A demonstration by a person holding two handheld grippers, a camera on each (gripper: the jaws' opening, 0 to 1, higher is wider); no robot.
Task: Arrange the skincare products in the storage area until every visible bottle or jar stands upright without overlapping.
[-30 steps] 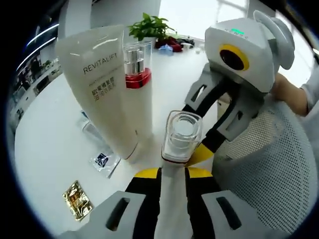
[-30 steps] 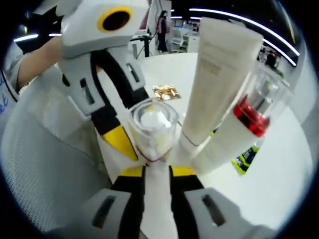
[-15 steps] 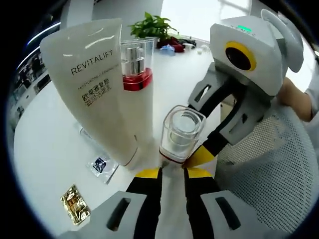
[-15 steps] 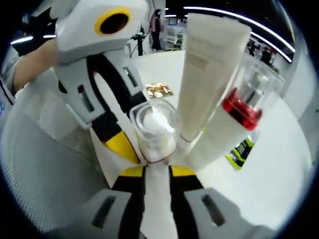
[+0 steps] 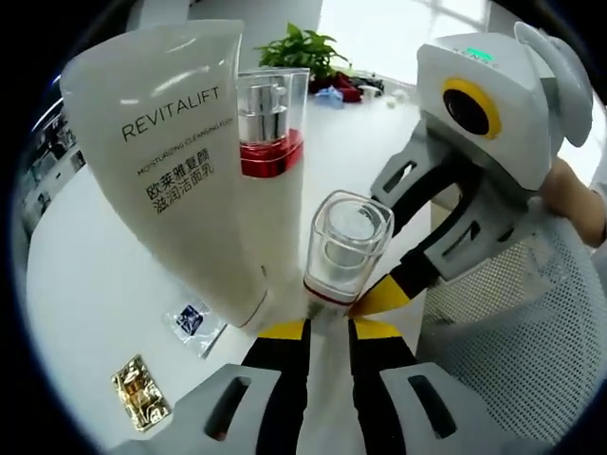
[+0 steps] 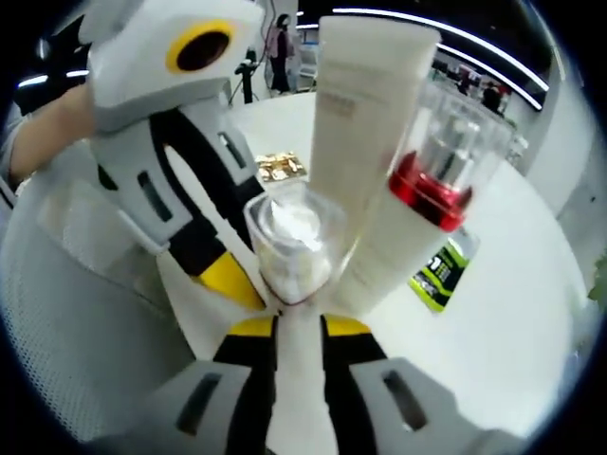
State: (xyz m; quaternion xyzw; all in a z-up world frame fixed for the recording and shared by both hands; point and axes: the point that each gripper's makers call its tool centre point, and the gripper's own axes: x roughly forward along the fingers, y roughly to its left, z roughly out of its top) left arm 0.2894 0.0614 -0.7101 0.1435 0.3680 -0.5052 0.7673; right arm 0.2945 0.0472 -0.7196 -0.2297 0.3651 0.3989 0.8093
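A white bottle with a clear square cap [image 5: 345, 245] rises between my left gripper's [image 5: 327, 327] jaws, which are shut on its body. My right gripper [image 5: 379, 299] comes in from the right, its yellow tips closed on the same bottle just under the cap. In the right gripper view the same bottle [image 6: 289, 242] stands between my right gripper's [image 6: 296, 322] jaws, with the left gripper [image 6: 232, 284] pressed on it from the left. Right behind stand a white Revitalift tube [image 5: 180, 161], cap down, and a white pump bottle with a red band [image 5: 270, 142], both upright.
A white mesh basket [image 5: 512, 341] lies on the right gripper's side, also seen in the right gripper view [image 6: 76, 313]. Flat sachets lie on the white table: gold [image 5: 137, 393], clear-blue [image 5: 194, 322], green-black [image 6: 436, 270]. A potted plant [image 5: 308, 47] stands far back.
Both views have drifted closer to the tube and pump bottle, which now look larger and more upright. Both grippers keep their hold on the clear-capped bottle.
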